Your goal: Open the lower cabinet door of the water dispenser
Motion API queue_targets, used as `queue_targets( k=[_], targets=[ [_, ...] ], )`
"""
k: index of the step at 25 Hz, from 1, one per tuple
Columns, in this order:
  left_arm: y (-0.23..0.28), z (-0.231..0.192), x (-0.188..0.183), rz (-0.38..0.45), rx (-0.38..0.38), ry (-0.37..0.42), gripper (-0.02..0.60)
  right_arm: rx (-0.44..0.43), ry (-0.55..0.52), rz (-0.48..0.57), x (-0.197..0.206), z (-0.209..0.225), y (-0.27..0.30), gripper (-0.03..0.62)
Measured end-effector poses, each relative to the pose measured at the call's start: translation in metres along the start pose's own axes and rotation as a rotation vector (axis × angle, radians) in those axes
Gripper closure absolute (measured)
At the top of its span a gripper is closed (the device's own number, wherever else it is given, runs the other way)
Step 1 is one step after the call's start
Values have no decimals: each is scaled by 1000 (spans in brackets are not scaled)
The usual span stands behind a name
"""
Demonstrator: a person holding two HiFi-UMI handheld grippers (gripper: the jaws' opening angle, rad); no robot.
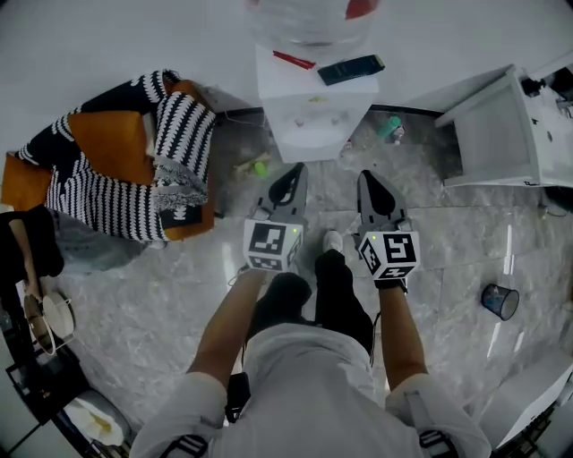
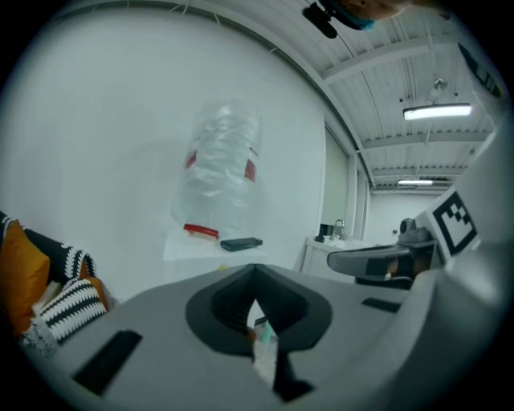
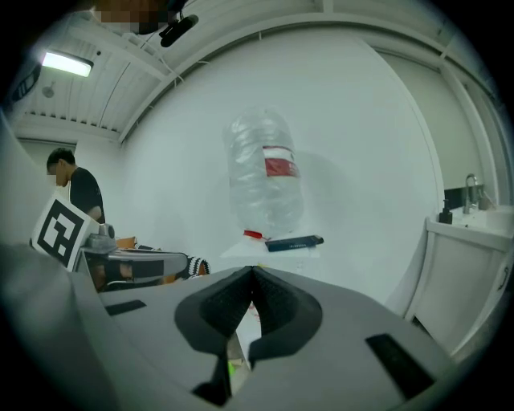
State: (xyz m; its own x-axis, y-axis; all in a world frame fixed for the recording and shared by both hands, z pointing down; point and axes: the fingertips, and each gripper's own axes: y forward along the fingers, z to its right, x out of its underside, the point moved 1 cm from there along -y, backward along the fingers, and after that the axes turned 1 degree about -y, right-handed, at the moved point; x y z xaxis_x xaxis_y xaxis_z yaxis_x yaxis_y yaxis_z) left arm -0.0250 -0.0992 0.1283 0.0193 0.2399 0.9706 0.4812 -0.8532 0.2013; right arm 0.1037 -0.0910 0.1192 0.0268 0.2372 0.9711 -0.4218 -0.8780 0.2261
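The white water dispenser (image 1: 313, 112) stands against the wall ahead, with a clear bottle (image 1: 309, 18) on top. Its front is seen steeply from above, so the lower cabinet door does not show plainly. My left gripper (image 1: 294, 170) and right gripper (image 1: 369, 176) are held side by side, pointing at the dispenser and a short way in front of it, touching nothing. Both are shut and empty. In the left gripper view the shut tips (image 2: 255, 269) sit below the bottle (image 2: 218, 172). The right gripper view shows the same, its tips (image 3: 254, 273) closed under the bottle (image 3: 265, 172).
A dark flat box (image 1: 351, 68) and a red strip (image 1: 294, 60) lie on the dispenser's top. An armchair with a striped blanket (image 1: 116, 161) stands at the left, a white cabinet (image 1: 492, 134) at the right. A dark cup (image 1: 500, 301) and small green items (image 1: 260, 167) lie on the floor.
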Motion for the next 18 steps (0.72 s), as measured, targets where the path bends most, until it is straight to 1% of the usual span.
queue_targets(
  k=[5, 10, 14, 18],
  targets=[
    [46, -6, 72, -23, 36, -10, 568, 6, -11, -35, 79, 33, 33, 585],
    [93, -17, 142, -39, 62, 8, 568, 11, 1, -68, 160, 58, 75, 585],
    [130, -24, 191, -38, 92, 33, 568, 14, 3, -63, 212, 77, 106, 585],
    [162, -33, 243, -33, 110, 32, 568, 5, -9, -58, 266, 93, 136, 585]
  ],
)
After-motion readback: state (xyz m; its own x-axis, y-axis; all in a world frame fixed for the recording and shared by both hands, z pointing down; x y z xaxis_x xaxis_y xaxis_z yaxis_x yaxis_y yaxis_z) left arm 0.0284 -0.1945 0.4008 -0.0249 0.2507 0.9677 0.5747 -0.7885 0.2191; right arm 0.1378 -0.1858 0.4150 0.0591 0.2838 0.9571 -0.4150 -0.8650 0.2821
